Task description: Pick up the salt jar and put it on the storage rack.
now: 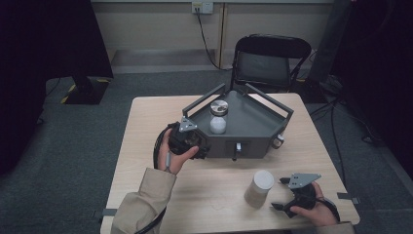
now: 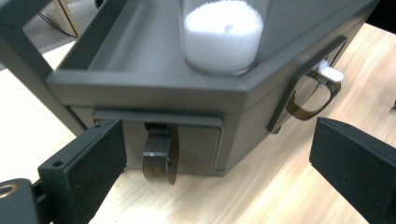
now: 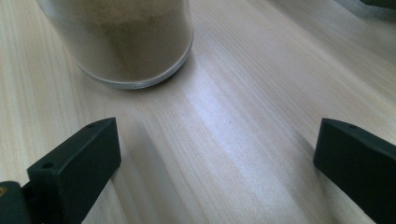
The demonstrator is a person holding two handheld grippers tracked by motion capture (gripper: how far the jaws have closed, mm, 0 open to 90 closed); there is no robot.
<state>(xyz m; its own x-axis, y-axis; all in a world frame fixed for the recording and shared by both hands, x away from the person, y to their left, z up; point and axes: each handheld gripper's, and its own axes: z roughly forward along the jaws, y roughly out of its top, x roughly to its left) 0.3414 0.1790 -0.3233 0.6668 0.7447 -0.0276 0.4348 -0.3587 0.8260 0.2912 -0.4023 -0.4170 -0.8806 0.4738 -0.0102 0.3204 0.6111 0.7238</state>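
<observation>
Pale wooden bench (image 1: pixel 146 146) in a dim room with grey carpet and a black folding chair (image 1: pixel 270 58) beyond its far edge. On the bench stands a dark grey angular metal tray-box (image 1: pixel 253 124) with railed sides; a clear glass jar of white powder with a metal lid (image 1: pixel 218 117) stands on its deck.

Left gripper (image 2: pixel 217 154): fingers (image 2: pixel 84 163) spread wide, holding nothing. In the left gripper view a translucent brown looped drawer pull (image 2: pixel 159 158) on the near face of the tray-box lies straight ahead, between the fingers but closer to the left one and beyond their tips, not touching. Its loop hangs upright, with its broad face towards the fingers. A second like pull (image 2: pixel 310 95) sits on the adjoining face, off to the right. In the high view the left hand (image 1: pixel 178 153) holds the gripper hard up to the box's near-left corner, aimed forward. This hand is much the nearer to the pull.

Right gripper (image 3: pixel 217 163): fingers (image 3: pixel 79 158) likewise apart and empty, resting low over the bench. A frosted jar of tan powder (image 3: pixel 126 42) stands ahead and left of them, near but apart.

Judgement: the next move is likely a short advance and closure on the brown pull; a slight shift left would centre it.
</observation>
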